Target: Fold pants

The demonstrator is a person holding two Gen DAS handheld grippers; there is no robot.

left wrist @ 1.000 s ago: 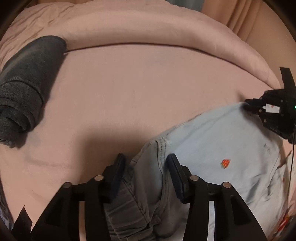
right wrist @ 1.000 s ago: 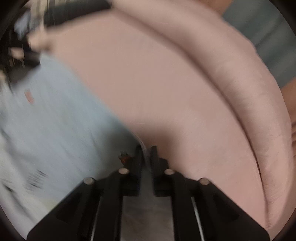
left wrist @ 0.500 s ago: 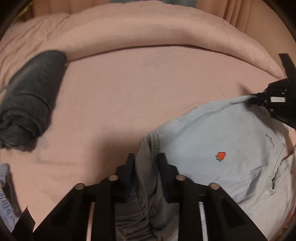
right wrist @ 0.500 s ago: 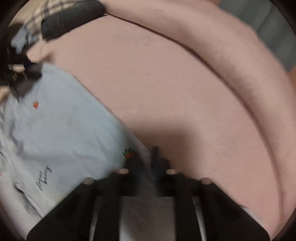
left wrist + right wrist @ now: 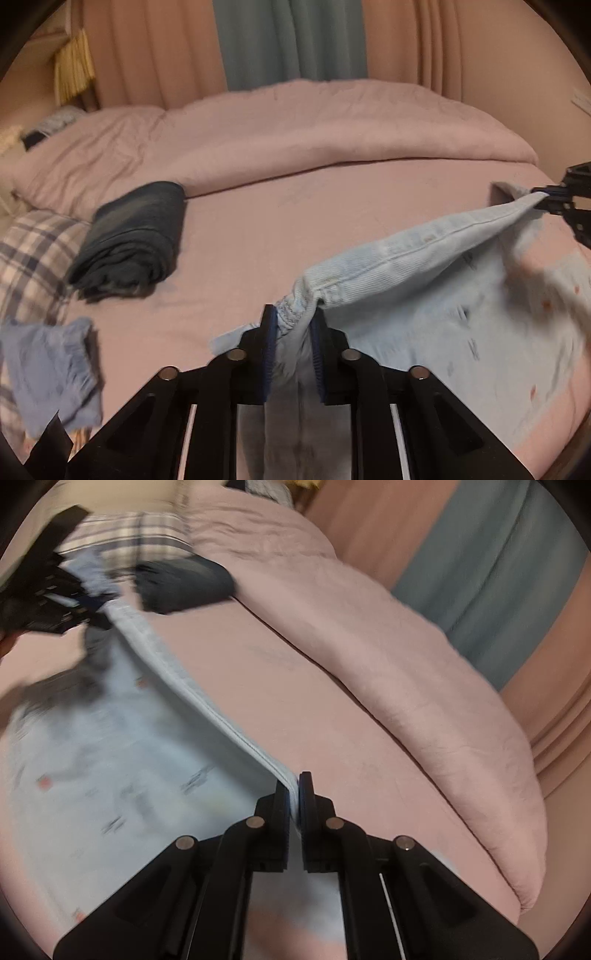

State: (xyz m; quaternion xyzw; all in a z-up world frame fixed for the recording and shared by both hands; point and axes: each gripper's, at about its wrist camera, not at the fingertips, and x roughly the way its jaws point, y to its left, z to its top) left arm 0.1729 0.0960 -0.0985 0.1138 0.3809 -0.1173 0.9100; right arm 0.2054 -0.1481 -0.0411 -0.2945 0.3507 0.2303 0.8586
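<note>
The left gripper (image 5: 291, 328) pinches the bunched stretchy waistband of the light blue pants (image 5: 424, 295). Its jaws have just been closing, and now the cloth sits squeezed tight between the blue pads (image 5: 269, 343). The right gripper (image 5: 294, 794) is clamped on the other end of the same waistband, with only a thin edge of cloth between its pads. In the left wrist view the right gripper (image 5: 554, 195) shows at the far right, pulling the corner of the pants up.

The pants hang between the two grippers, above the pink bed (image 5: 295, 221). The top hem runs in a tight line from one gripper to the other. The rest of the pants droops down below it and looks blurry. Little red spots and dark marks show on the cloth, too fuzzy to read.

A dark folded garment (image 5: 133, 236) lies on the bed to the left, well apart from the pants. A checked cloth (image 5: 29, 251) lies beside it, and a small blue cloth (image 5: 55, 373) sits near the bottom left. A rolled pink blanket (image 5: 332, 133) lies across the far side of the bed. Pink and grey-green curtains (image 5: 291, 40) hang behind it
</note>
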